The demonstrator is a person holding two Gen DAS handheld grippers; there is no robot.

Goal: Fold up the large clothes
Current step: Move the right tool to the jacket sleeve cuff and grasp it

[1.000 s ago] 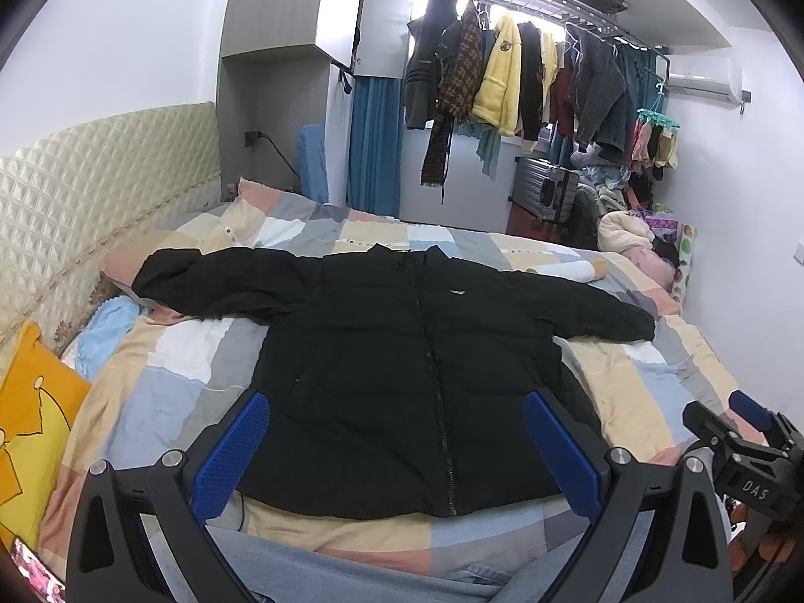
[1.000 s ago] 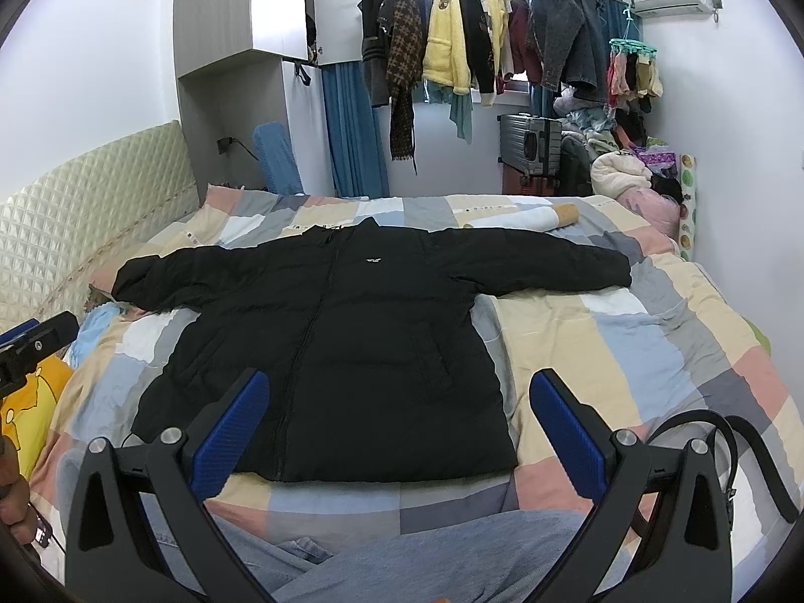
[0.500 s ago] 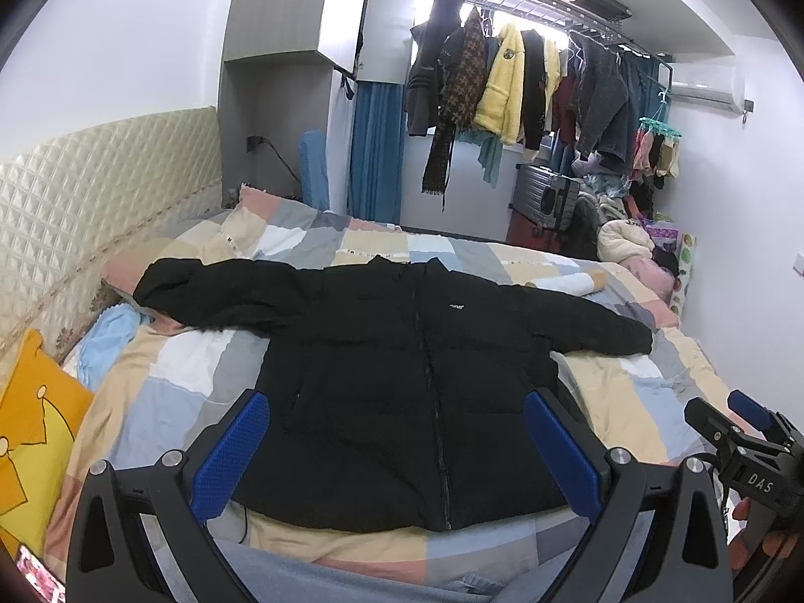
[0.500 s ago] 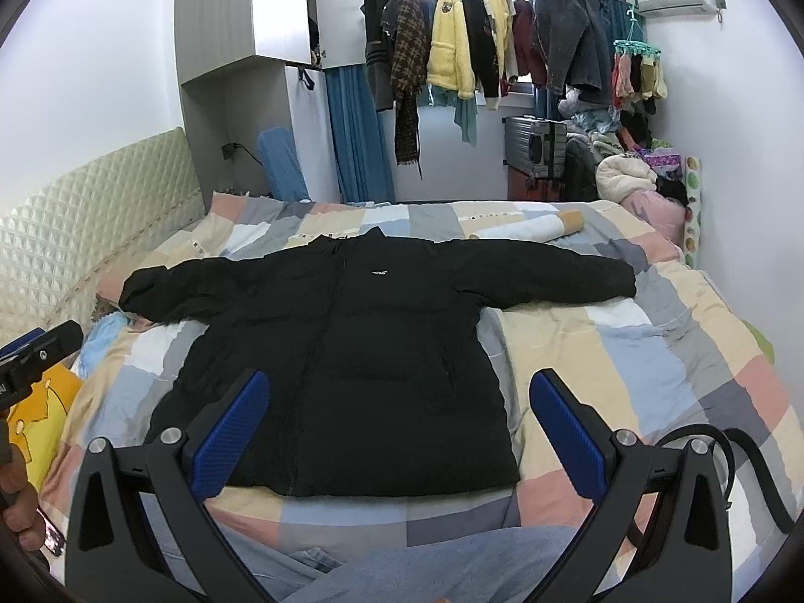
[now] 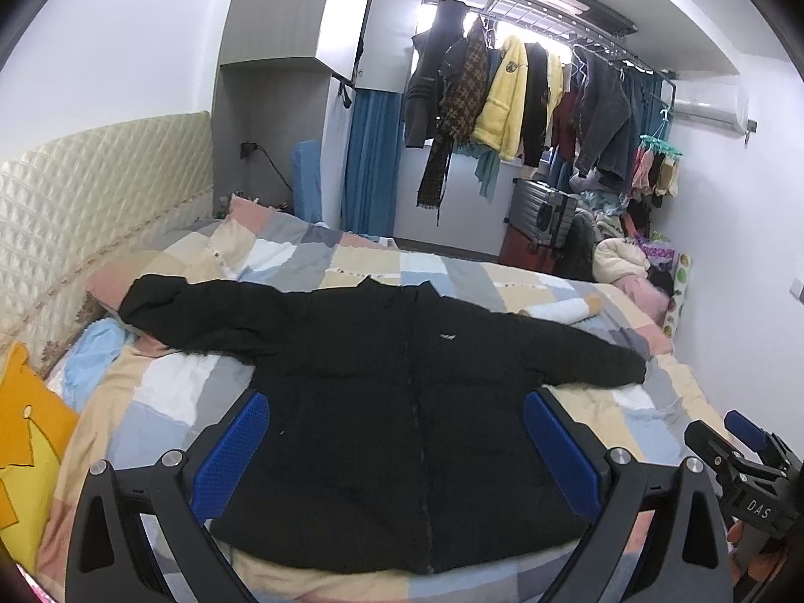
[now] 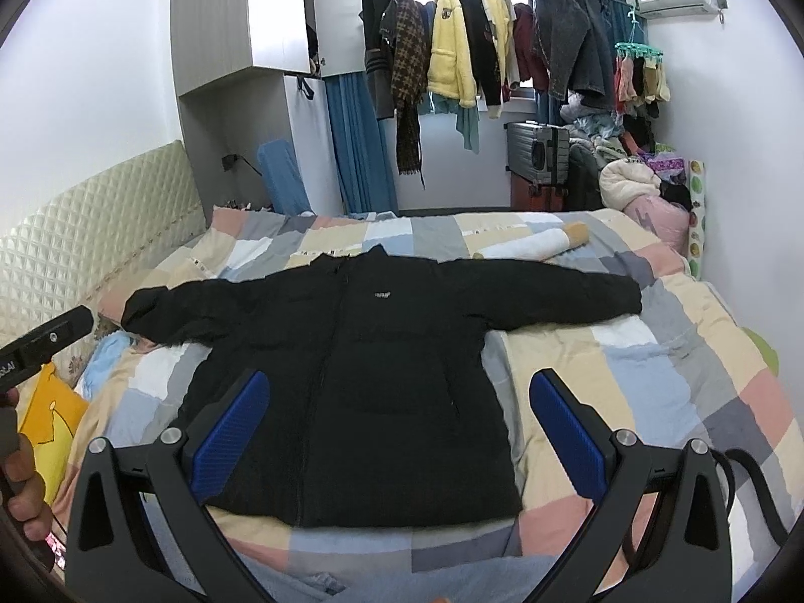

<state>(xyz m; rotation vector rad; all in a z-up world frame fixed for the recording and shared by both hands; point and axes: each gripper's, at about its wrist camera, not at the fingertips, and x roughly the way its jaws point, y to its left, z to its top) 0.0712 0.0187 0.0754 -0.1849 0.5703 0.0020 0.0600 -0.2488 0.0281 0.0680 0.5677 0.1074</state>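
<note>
- My left gripper [image 5: 397, 447] is spread wide, blue pads [image 5: 228, 452] well apart, nothing held; it hangs above the near hem of the black puffer jacket [image 5: 382, 402].
- My right gripper [image 6: 399, 432] is likewise wide open and empty, above the same hem, a bit toward the jacket's right half.
- Jacket lies flat, front up, zipped, on the patchwork bedspread [image 6: 653, 382]; both sleeves stretched out to the sides, collar at the far end (small white logo on the chest).
- Hem is the part nearest both tools; neither touches the fabric.
- Right gripper's tip shows at the right edge of the left view, beside the bed edge, off the jacket.
- White rolled bolster [image 6: 532, 243] lies just beyond the right sleeve.
- Yellow pillow [image 5: 25, 447] sits left of the jacket, apart from the sleeve.
- Hanging clothes rack [image 6: 482, 40] at the far wall.
</note>
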